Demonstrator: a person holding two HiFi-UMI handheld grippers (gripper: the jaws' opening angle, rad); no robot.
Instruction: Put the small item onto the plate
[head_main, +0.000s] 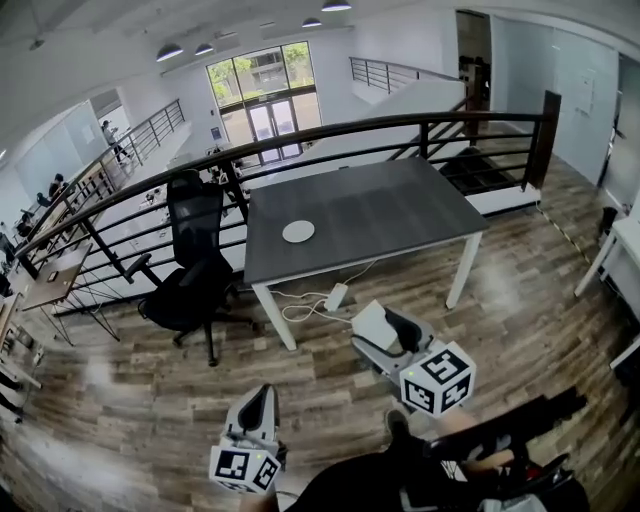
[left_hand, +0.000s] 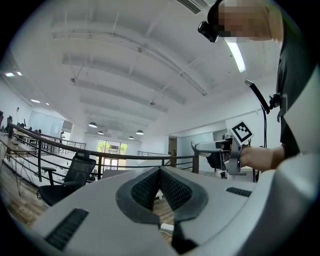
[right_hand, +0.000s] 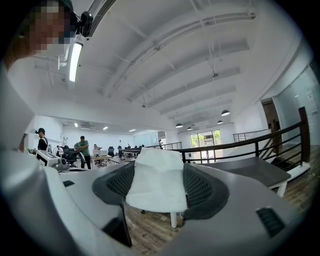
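Observation:
A small white plate lies on the left part of a dark grey table, far ahead of both grippers. My right gripper is held over the wooden floor in front of the table, shut on a small white flat item. In the right gripper view that white item fills the gap between the black pads, and the table lies beyond to the right. My left gripper hangs lower left; its pads meet with nothing between them.
A black office chair stands left of the table. A black railing runs behind it, with an open hall below. Cables and a power strip lie on the floor under the table. A white desk edge is at right.

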